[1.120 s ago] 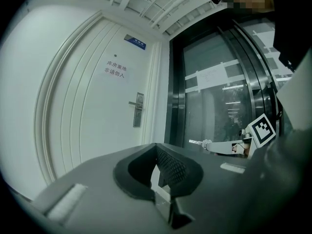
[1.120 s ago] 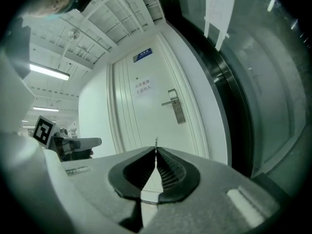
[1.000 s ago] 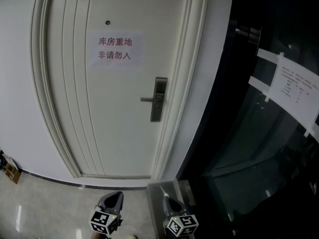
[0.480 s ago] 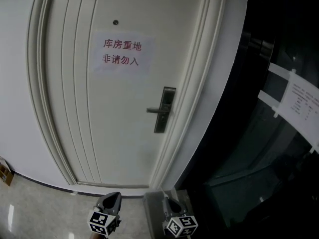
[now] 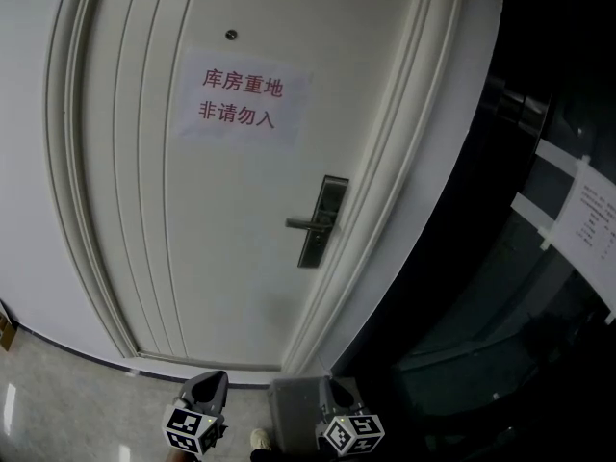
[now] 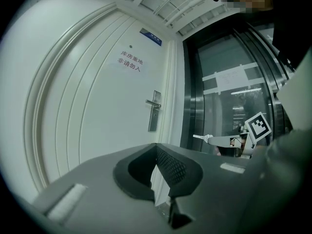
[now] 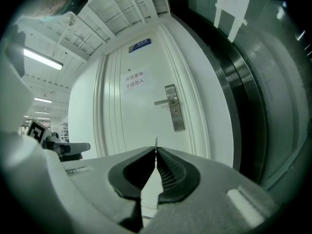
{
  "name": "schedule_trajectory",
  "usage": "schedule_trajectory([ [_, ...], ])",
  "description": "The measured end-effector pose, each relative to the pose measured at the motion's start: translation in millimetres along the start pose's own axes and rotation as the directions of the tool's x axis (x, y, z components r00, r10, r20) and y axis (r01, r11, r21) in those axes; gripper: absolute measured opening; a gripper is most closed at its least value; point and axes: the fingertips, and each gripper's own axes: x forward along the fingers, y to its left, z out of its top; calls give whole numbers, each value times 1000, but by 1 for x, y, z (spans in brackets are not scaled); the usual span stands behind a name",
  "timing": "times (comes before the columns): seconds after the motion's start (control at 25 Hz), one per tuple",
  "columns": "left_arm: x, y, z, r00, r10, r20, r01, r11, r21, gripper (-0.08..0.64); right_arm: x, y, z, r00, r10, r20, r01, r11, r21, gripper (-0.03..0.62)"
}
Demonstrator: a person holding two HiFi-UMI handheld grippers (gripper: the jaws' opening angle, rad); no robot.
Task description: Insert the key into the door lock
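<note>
While pinching the thin key (image 7: 156,141) between the fingers (image 7: 169,172) of the right gripper (image 7: 156,149), aiming its tip toward the door lock (image 7: 174,107), well apart from it. Holding the left gripper (image 6: 156,145) with fingers (image 6: 172,169) pressed together on nothing. Facing a shut white door (image 5: 192,258) bearing a paper notice (image 5: 241,99) above the lock.

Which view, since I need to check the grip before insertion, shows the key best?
The left gripper view: the key shows side-on, sticking out of the right claw. The right gripper view shows only a thin edge at its claw tips; in the head view it cannot be made out.
</note>
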Motion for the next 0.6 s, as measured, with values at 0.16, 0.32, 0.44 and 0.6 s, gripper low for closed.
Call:
schedule_trajectory([
  [0.16,28,13,2,1000,15,6,-15,1000,8,3,34,-17,9,1000,18,18,-17,1000,-8,11],
  [0.32,58,21,9,1000,26,11,-26,999,19,3,69,-33,32,999,31,39,-30,999,-33,11],
  [0.44,76,31,12,999,35,15,-35,999,24,3,96,-47,45,999,25,44,-21,995,-94,11],
  [0.6,94,40,29,999,40,12,-40,999,20,3,130,-61,69,998,25,58,-14,982,-189,11],
])
